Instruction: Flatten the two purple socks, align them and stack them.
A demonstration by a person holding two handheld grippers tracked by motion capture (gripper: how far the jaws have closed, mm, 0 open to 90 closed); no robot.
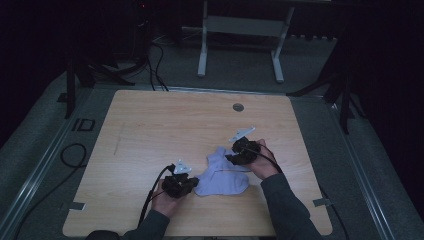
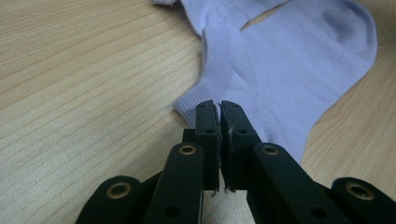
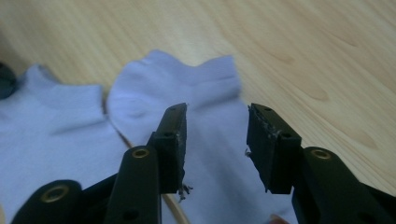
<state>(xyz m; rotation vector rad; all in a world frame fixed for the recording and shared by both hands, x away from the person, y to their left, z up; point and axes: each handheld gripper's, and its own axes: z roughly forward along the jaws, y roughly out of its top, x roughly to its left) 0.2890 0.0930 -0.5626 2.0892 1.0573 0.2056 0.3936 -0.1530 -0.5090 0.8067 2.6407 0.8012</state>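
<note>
**Two grippers at a pair of pale socks**

In the high view we see a wooden table (image 1: 150, 130) with two pale lilac socks (image 1: 222, 172) lying just right of the frame's centre, low in the picture. The left gripper (image 1: 186, 184) sits at the lower middle, held in a hand (image 1: 165, 200) that comes up from the bottom edge, and it touches the left edge of the nearer sock. The right gripper (image 1: 239, 154) is at the right side of the socks, over the upper one, held in the other hand (image 1: 262, 162). A small round grommet (image 1: 238, 107) sits in the tabletop above them. Beyond the table, at the top of the frame, stand the white legs of another table (image 1: 240, 40), and black cables (image 1: 155, 65) run on the floor at the upper left.

In the left gripper view, the jaws are drawn together with barely a slit between them, their tips at the ribbed cuff (image 2: 215, 70) of a sock (image 2: 299, 65) that fills the upper right. We cannot tell whether any fabric is pinched between them.

In the right gripper view, the jaws stand well apart, with nothing between them, above a sock (image 3: 210, 116) in the middle of the frame. The second sock (image 3: 51, 140) lies at the left, just beside the first, a thin strip of wood showing between them.
</note>
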